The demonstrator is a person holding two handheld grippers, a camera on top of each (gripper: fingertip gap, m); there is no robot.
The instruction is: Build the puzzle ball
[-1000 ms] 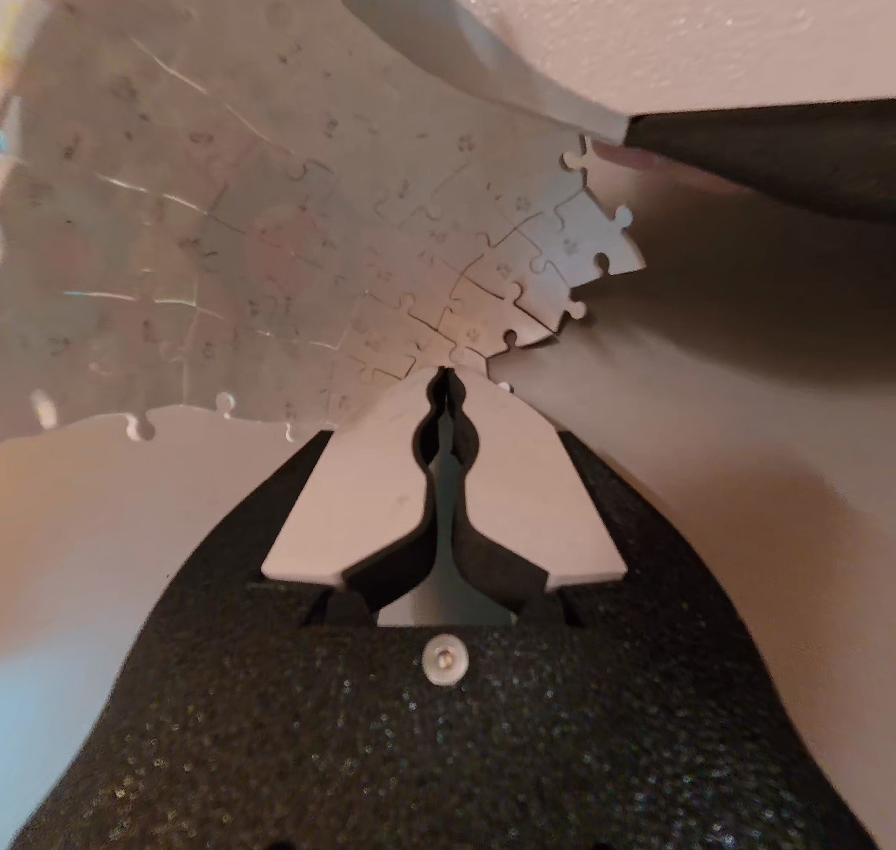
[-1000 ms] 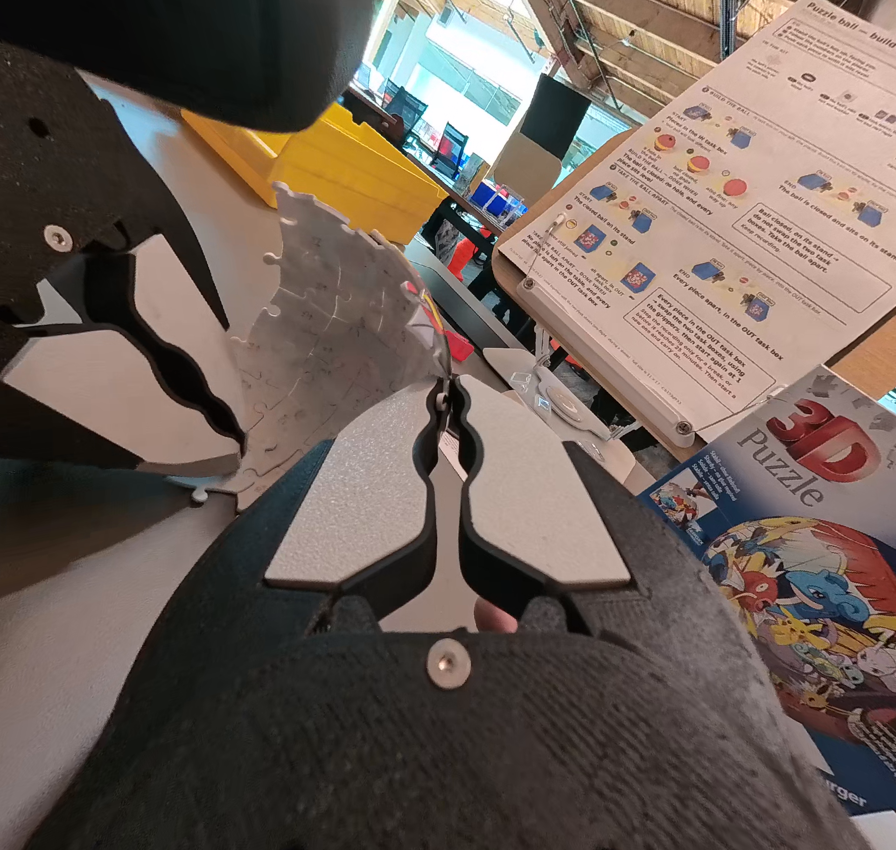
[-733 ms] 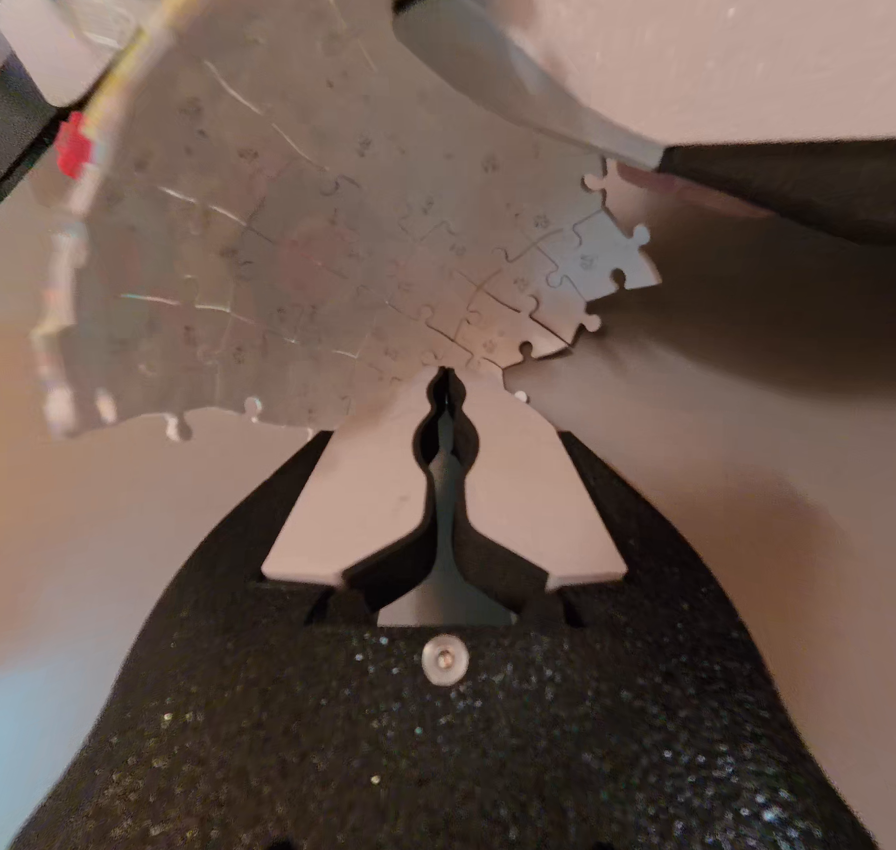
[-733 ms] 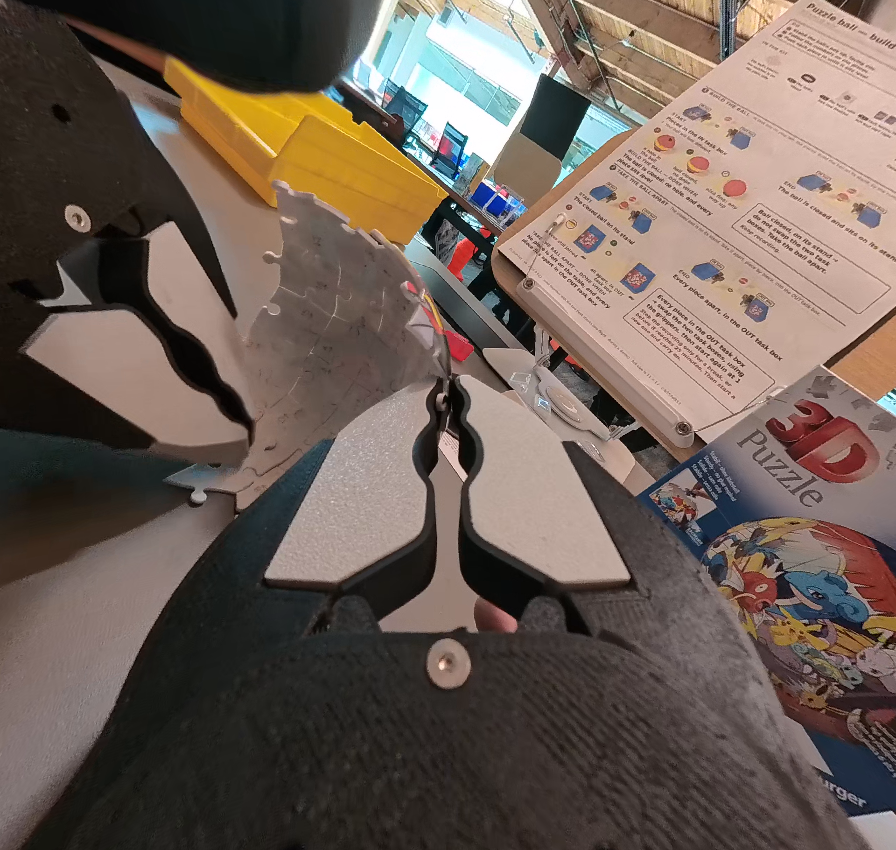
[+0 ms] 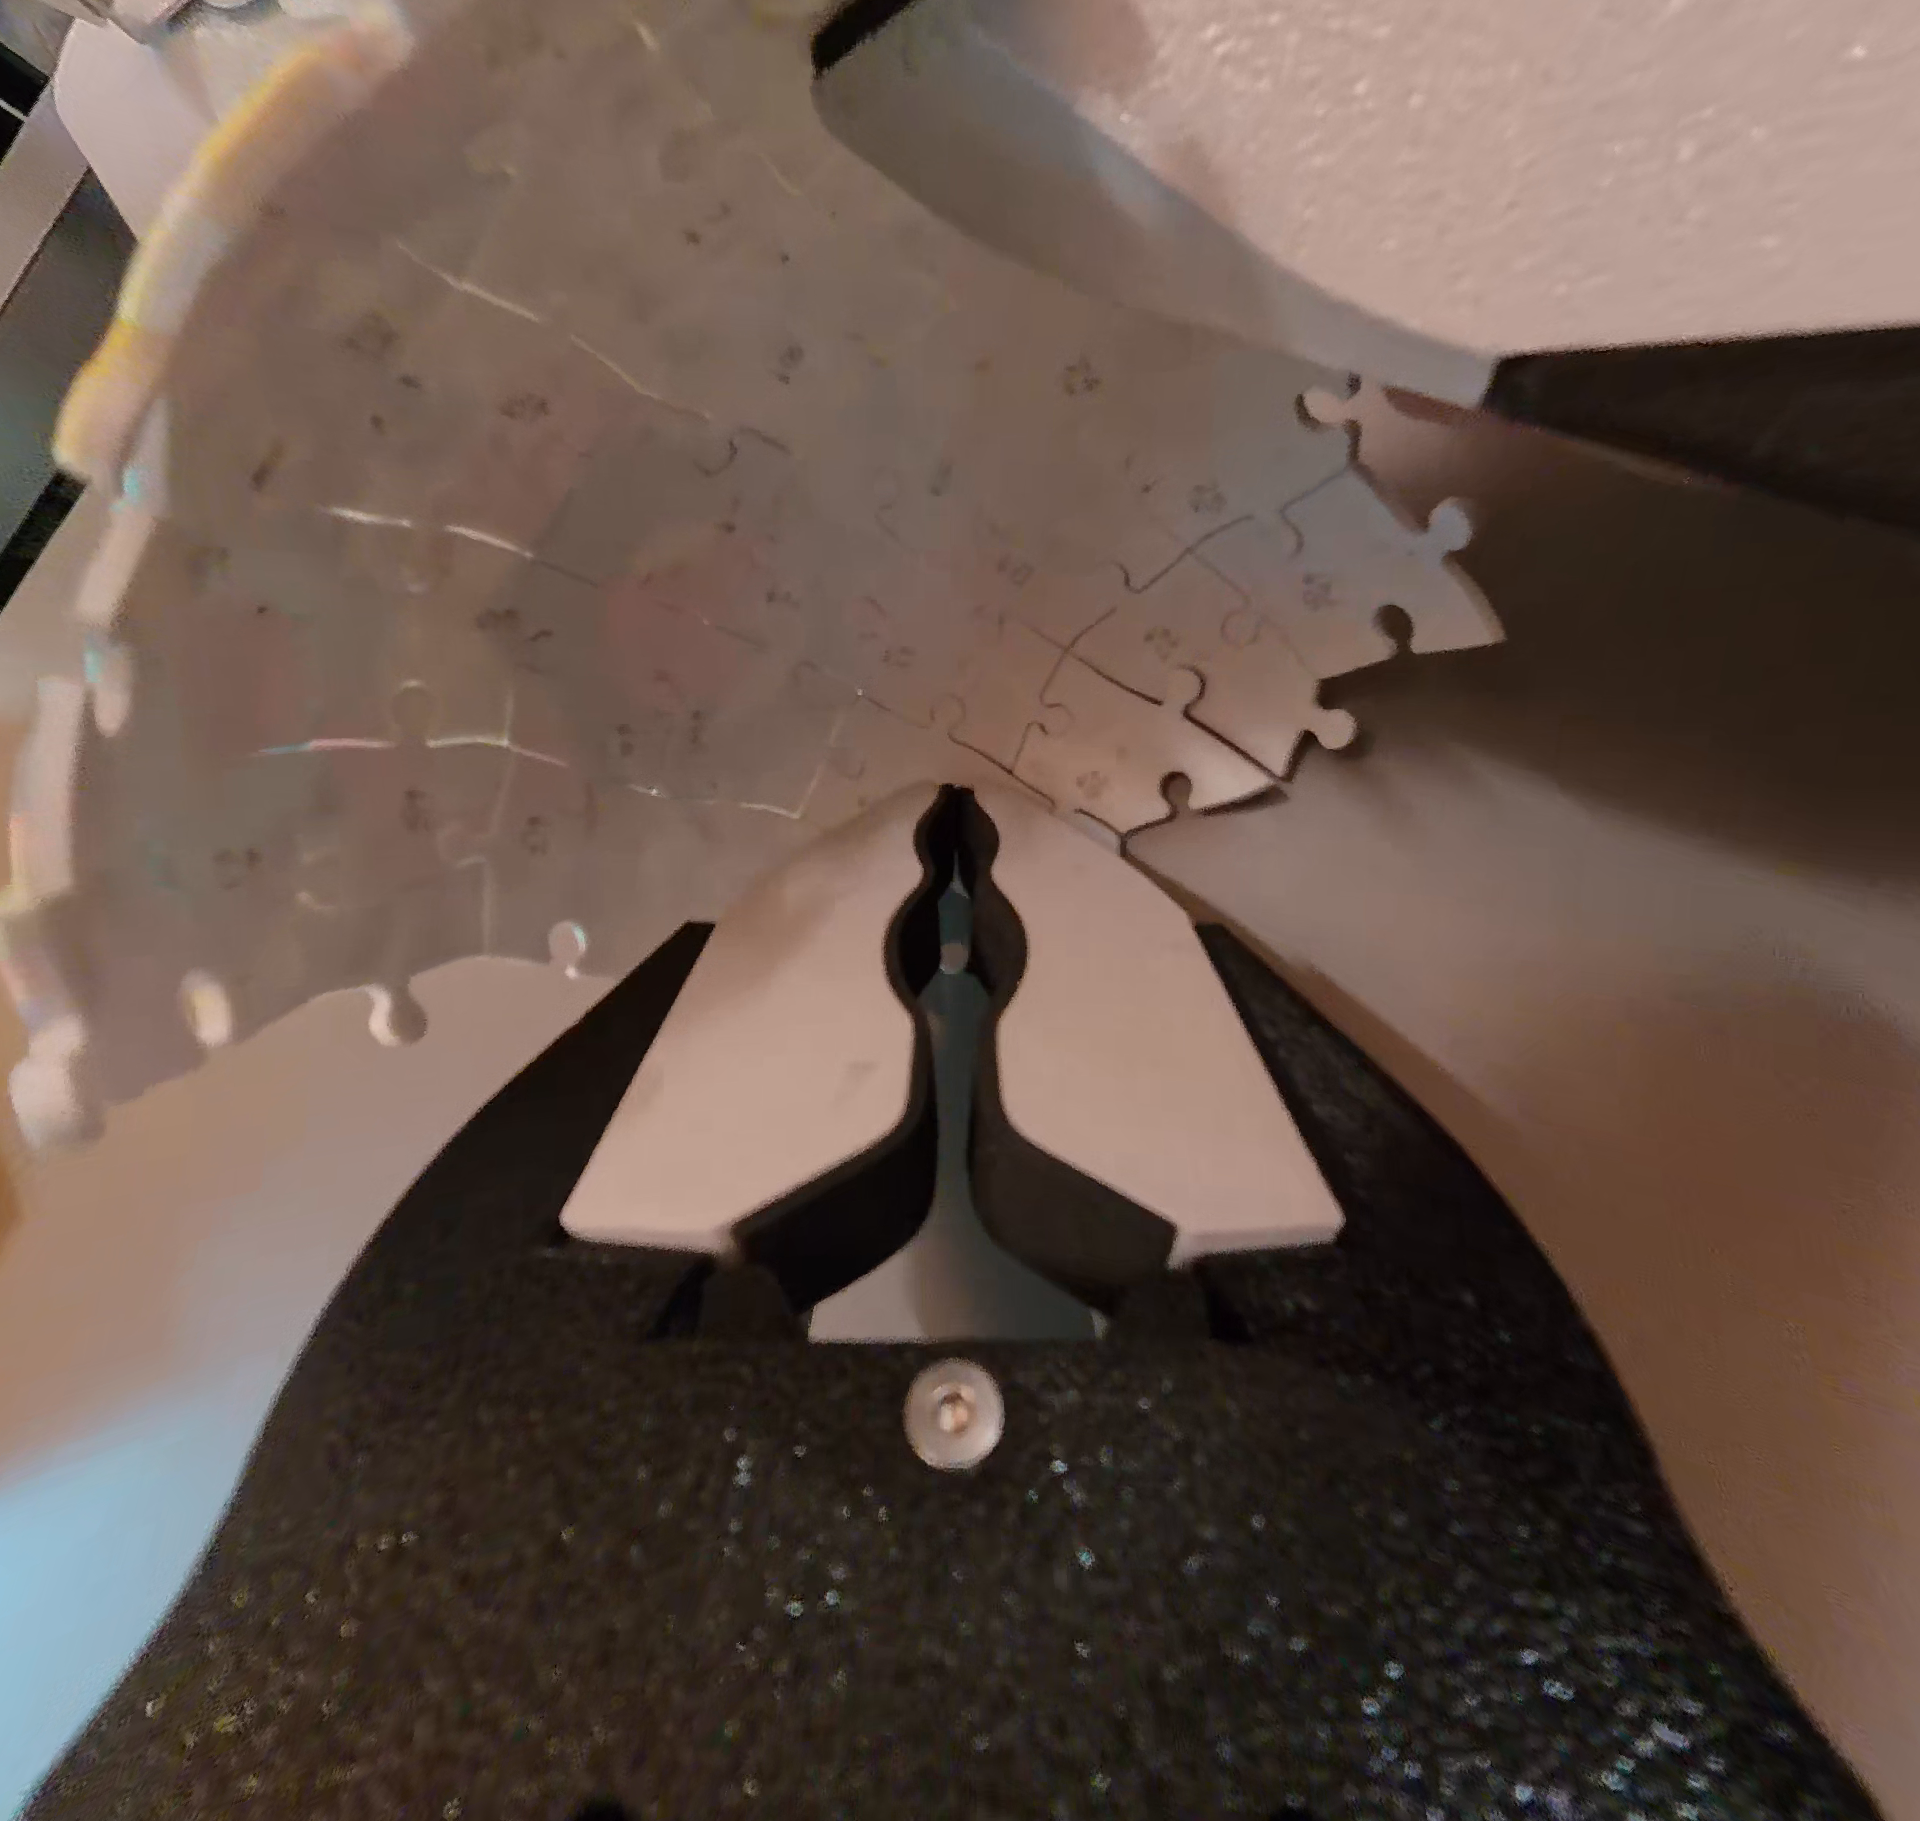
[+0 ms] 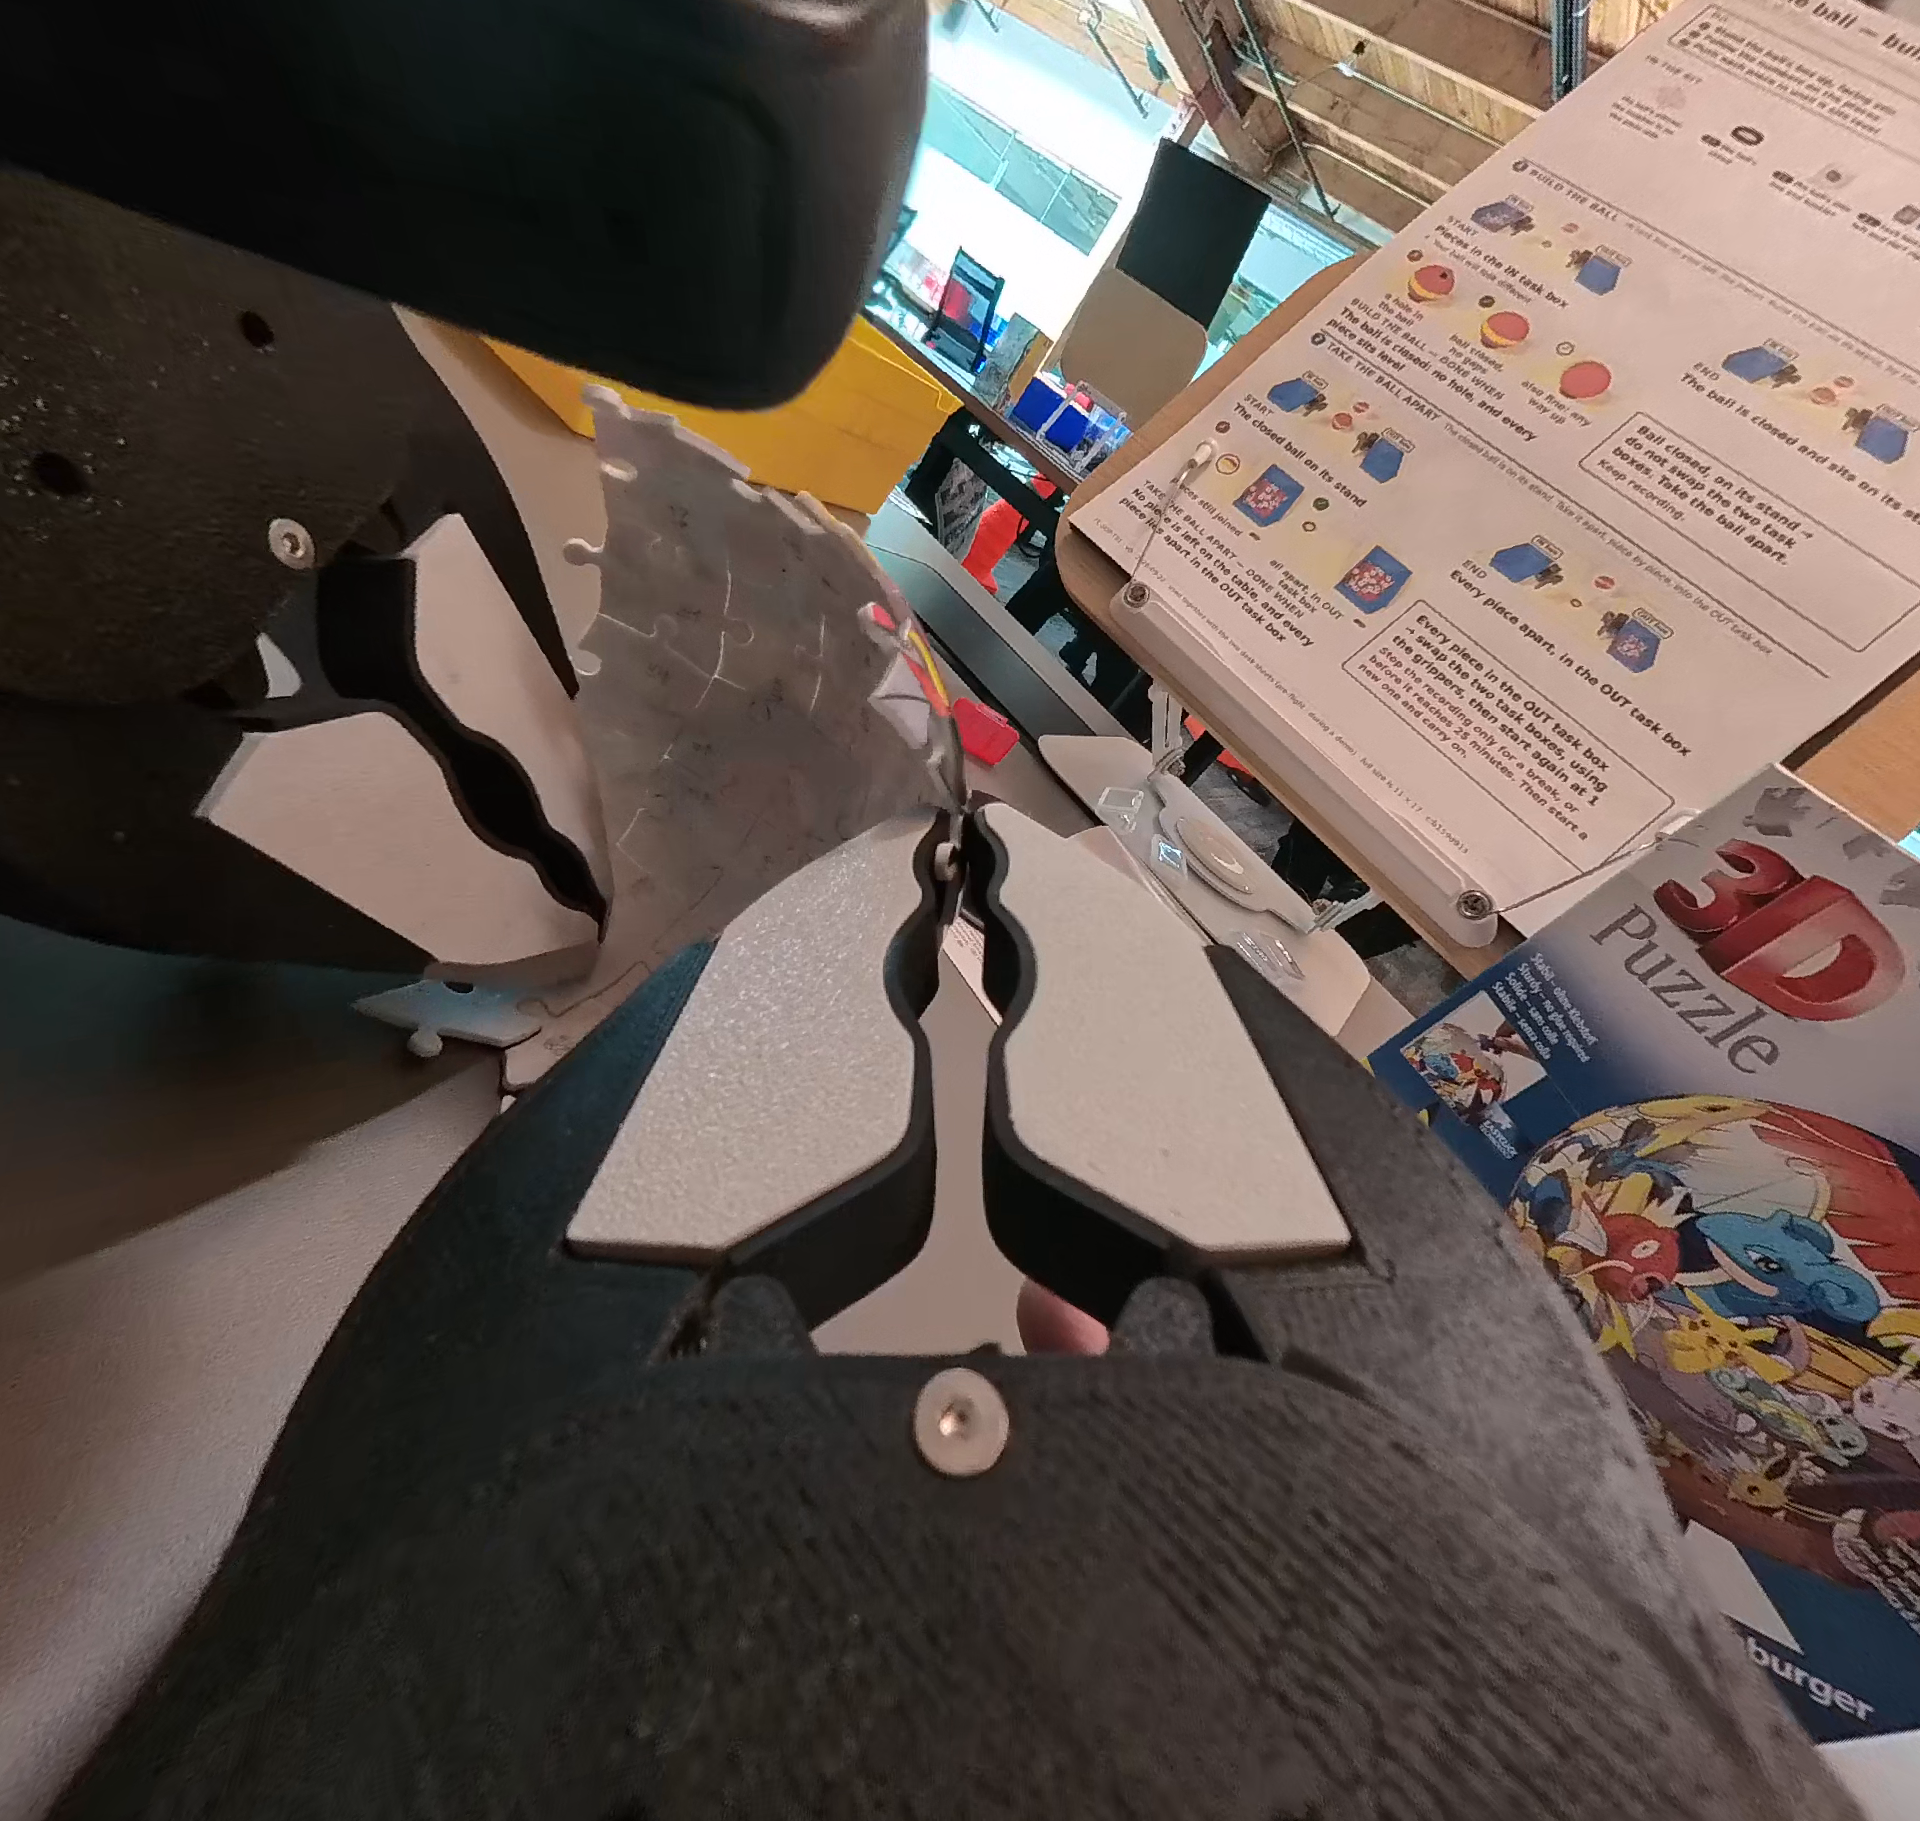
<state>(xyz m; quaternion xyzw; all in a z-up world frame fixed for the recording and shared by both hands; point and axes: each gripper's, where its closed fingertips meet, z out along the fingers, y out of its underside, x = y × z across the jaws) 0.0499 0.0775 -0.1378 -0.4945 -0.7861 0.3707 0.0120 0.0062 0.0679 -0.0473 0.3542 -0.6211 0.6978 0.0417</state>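
A curved, part-built puzzle ball shell [image 5: 727,545] shows its grey inner face with jagged open edges. My left gripper [image 5: 956,803] is shut on the shell's lower edge. My right gripper [image 6: 952,826] is shut on another edge of the same shell [image 6: 727,670], whose coloured outer face shows only as a thin red and yellow rim. The left gripper [image 6: 594,924] also shows in the right wrist view, pinching the shell from the left. A white pad of the right gripper's fingers [image 5: 1455,109] fills the top right of the left wrist view. A pale blue piece [image 6: 457,1008] sticks out below the left gripper.
An instruction sheet [image 6: 1507,483] on a board stands at the right. The puzzle's box [image 6: 1714,1200] leans below it. A yellow bin [image 6: 842,421] sits behind the shell. A clear stand [image 6: 1210,841] lies on the grey table [image 6: 156,1459].
The left gripper has shifted up and toward the right gripper, turning the shell a little. More of the shell's far edge now shows in the left wrist view. Both grips have held.
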